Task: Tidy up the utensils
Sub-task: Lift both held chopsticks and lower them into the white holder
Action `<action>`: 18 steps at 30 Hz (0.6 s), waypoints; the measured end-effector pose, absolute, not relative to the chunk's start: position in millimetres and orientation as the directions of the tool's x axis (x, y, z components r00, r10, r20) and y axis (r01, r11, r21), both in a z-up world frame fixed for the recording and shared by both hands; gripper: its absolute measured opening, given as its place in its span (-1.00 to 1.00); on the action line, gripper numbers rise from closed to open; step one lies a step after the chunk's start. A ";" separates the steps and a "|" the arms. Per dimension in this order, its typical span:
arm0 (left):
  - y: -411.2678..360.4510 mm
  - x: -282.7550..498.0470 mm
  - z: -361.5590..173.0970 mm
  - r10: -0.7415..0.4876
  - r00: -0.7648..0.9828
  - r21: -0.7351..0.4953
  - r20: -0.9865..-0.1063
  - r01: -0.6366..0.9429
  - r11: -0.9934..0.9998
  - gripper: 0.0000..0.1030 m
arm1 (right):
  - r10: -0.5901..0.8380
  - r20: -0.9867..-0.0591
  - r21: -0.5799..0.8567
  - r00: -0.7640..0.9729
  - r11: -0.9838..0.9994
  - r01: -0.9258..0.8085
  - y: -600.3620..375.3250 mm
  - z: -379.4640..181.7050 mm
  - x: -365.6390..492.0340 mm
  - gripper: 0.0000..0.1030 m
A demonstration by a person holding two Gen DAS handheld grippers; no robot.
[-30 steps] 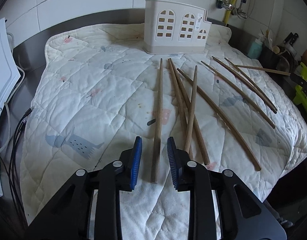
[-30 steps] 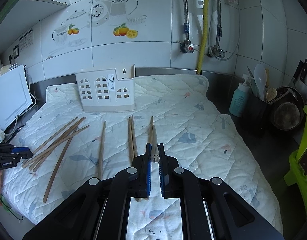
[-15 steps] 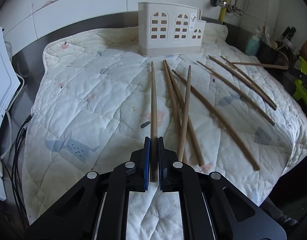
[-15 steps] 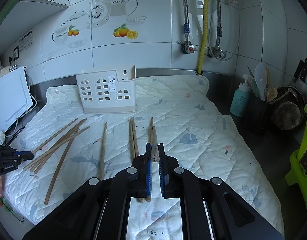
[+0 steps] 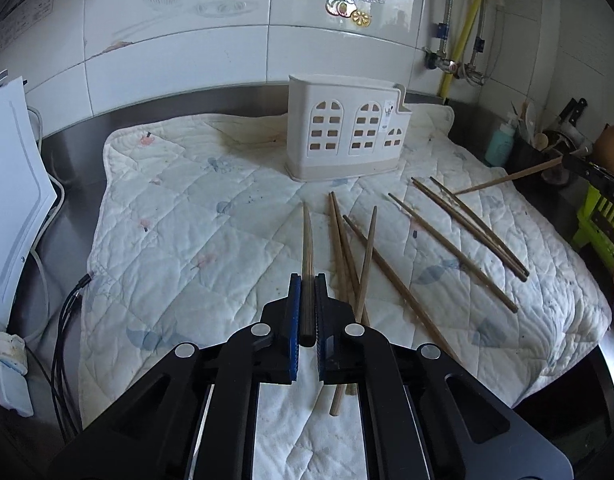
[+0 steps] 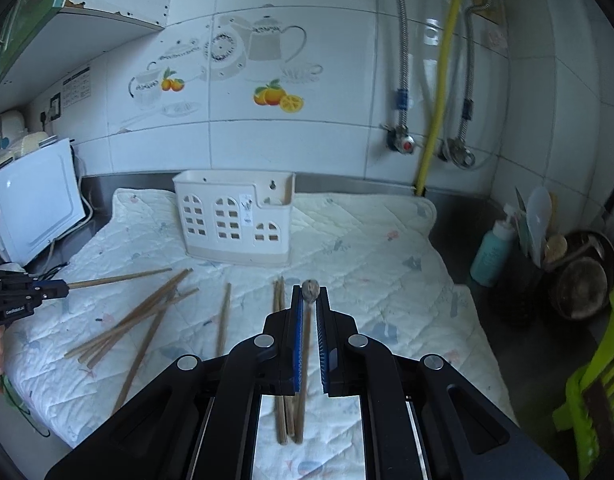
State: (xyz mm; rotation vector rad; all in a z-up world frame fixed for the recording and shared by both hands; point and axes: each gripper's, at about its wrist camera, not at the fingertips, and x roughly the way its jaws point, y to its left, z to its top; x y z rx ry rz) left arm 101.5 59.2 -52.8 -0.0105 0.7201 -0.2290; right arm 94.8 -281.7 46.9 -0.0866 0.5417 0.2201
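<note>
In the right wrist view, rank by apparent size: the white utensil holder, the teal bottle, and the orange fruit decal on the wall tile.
1. White utensil holder, clearly largest.
2. Teal bottle.
3. Orange fruit decal, smallest, though the wall is farther away, so its rank against the bottle is unsure.

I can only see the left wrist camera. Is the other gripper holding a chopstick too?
Observer: Yes. The right gripper is shut on the right chopstick, whose blunt end pokes out between the fingertips.
Operator: Is mine off the blanket?
Observer: It looks so. In the right wrist view, the left gripper holds the left chopstick about level over the quilt, with its tip pointing toward the holder.
</note>
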 end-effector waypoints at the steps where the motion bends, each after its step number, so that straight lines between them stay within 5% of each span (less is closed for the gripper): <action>1: 59.7 103.3 -47.2 -0.212 0.733 -0.087 -0.646 0.205 0.975 -0.91 | 0.197 -0.521 -0.025 0.830 0.969 -0.245 -280.6 52.3 97.6 -0.87; 18: 42.4 135.6 28.5 -0.190 0.792 -0.005 -0.579 0.230 0.973 -0.91 | 0.374 -0.466 0.070 0.802 0.919 -0.388 -271.7 152.7 164.0 -0.87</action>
